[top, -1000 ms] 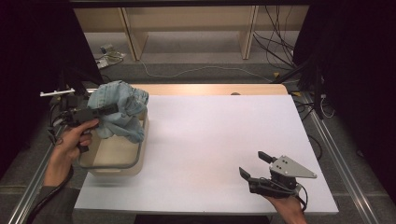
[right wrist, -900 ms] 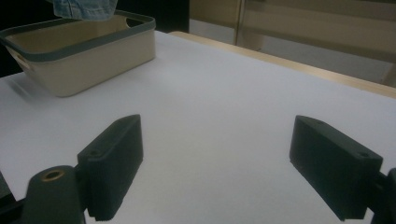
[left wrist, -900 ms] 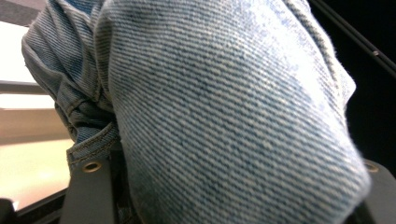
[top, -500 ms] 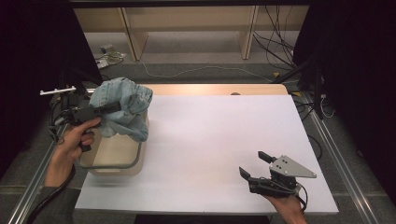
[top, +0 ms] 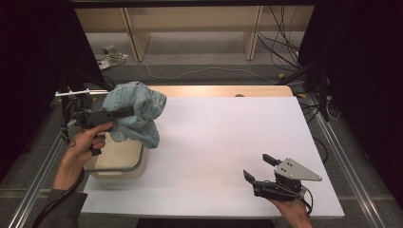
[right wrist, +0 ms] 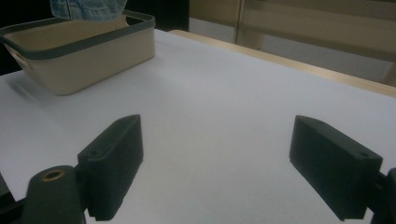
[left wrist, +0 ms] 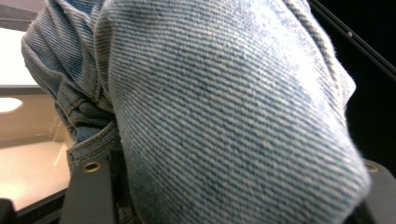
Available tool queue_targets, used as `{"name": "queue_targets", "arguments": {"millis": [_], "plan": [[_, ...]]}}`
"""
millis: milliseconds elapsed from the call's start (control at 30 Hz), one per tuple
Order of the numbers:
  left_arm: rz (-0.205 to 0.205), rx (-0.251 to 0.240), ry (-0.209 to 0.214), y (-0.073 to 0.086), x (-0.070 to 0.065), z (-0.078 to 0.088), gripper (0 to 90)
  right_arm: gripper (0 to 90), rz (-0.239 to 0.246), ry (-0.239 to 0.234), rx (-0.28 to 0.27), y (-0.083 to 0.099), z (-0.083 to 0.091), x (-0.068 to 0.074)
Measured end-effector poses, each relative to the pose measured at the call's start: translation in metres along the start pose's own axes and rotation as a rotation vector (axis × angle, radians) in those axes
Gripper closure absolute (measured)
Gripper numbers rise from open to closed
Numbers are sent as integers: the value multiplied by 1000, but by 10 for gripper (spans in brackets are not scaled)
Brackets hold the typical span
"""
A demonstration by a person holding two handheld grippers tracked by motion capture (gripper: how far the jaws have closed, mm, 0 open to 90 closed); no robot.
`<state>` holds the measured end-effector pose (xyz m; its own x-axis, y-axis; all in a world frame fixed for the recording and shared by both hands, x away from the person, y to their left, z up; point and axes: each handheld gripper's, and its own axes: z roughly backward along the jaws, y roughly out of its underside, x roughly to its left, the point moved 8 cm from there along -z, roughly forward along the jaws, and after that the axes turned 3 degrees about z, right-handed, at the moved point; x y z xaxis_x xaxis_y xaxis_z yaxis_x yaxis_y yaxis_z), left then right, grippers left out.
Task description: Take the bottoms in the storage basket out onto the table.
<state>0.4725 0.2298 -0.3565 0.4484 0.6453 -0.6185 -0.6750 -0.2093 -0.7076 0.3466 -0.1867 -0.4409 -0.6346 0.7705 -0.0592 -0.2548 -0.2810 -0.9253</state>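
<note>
A bunched piece of light-blue denim [top: 139,110] hangs in the air over the right rim of a beige basket [top: 115,172] at the table's left side. My left gripper [top: 127,112] is shut on it, held level in a hand. In the left gripper view the denim [left wrist: 224,116] drapes over both black fingers [left wrist: 88,193]. At the front right of the white table [top: 218,128], my right gripper [top: 257,166] rests open with nothing between its jaws. The right gripper [right wrist: 233,172] faces the basket [right wrist: 93,56], and the denim's lower edge [right wrist: 88,8] shows above it.
The basket has a grey rim, and what shows of its inside is bare. A wooden strip [top: 218,90] runs along the table's far edge. Metal rails flank the table, with cables and shelving on the floor beyond.
My left gripper has carried the denim to the right and a little up, from over the basket's middle toward its right rim. The right gripper has stayed put.
</note>
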Motion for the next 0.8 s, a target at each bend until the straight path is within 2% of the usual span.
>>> {"name": "queue_targets", "arguments": {"millis": [300,800], "plan": [[-13,28,32,6,-11,-10,333,186,-5,-3,-1,0,0,0],[1,75,66,18,-21,-30,333,187,-2,-2,1,0,0,0]]}}
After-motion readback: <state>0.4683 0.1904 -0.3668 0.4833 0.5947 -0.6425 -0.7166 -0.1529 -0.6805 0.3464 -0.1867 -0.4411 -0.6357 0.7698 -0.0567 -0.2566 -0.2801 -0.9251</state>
